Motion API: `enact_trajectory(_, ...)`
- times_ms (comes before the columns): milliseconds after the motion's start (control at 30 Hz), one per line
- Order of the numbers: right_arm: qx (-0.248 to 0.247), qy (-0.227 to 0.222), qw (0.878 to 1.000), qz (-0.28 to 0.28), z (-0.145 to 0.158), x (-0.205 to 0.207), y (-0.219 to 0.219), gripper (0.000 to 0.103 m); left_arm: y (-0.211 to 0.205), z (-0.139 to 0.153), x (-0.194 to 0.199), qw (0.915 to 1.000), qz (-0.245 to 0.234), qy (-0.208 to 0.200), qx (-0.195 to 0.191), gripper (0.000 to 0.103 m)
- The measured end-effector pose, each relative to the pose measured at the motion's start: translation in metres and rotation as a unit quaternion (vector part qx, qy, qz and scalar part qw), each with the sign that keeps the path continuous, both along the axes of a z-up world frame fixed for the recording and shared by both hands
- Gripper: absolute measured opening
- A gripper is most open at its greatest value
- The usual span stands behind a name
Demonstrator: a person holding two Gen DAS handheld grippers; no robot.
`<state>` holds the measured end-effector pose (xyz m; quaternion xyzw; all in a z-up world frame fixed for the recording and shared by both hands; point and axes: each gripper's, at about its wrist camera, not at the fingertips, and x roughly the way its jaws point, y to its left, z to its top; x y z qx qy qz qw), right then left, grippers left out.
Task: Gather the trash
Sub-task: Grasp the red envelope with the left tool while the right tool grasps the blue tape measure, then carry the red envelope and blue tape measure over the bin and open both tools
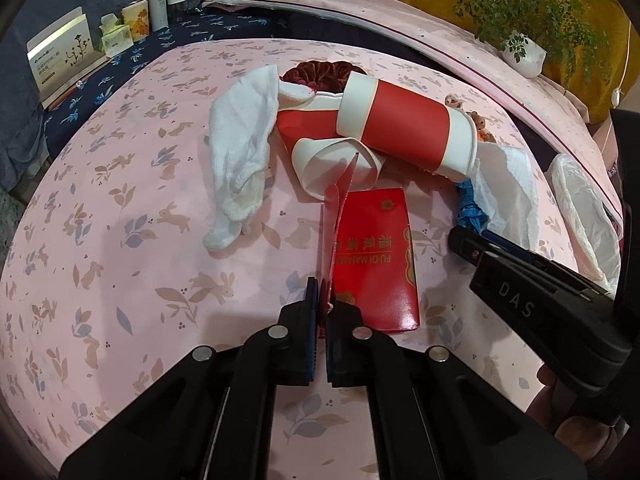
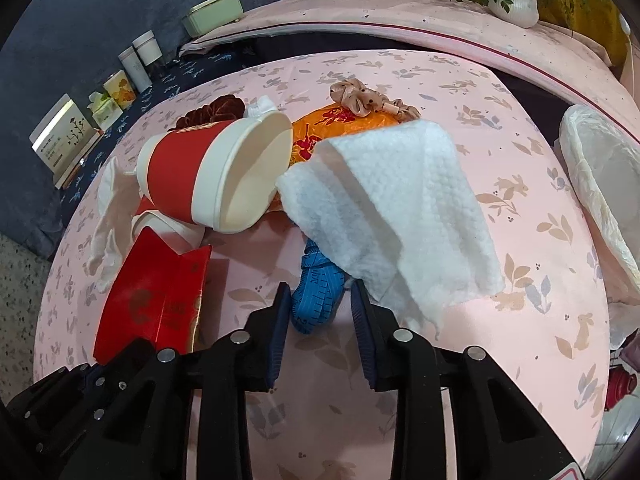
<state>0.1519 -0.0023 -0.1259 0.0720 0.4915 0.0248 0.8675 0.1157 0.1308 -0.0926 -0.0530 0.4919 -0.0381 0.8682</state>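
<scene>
Left wrist: "FU QI MAN MAN" envelope (image 1: 376, 256)

Glossy red envelope (image 1: 376, 256), embossed tissue (image 2: 404, 208)

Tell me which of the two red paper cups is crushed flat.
The cup underneath, rim folded in and flattened on the cloth. The other cup lies on its side across it, still round.

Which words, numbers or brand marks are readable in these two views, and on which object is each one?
"DAS": on the right hand-held gripper.
"FU QI MAN MAN", upside down: on the red envelope; its gold Chinese characters are too distorted to read.
Numbers on the blue measuring tape: too small to read.
Print on the white card box and on the small cartons: too blurred.
</scene>
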Motion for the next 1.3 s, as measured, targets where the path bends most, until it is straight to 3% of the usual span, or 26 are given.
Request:
enact_trajectory(200, 0.033, -0.003, 0.999, 0.003, 0.008, -0.010, -0.009, 0.016, -0.004, 0.009, -0.007, 0.9999, -0.001, -0.011, 0.005, 0.001)
enact_trajectory(867, 0.103, -0.102, 0.989, -0.008, 0.100, -0.062, -0.059, 0.012, -0.049, 0.071, -0.030, 0.9965, -0.035, -0.076, 0.003, 0.000)
enact_trajectory(1300, 0.089, -0.145, 0.983, -0.069, 0.127, -0.077, -0.126, 0.012, -0.112, 0.110, -0.021, 0.9894, -0.087, -0.117, 0.006, 0.000)
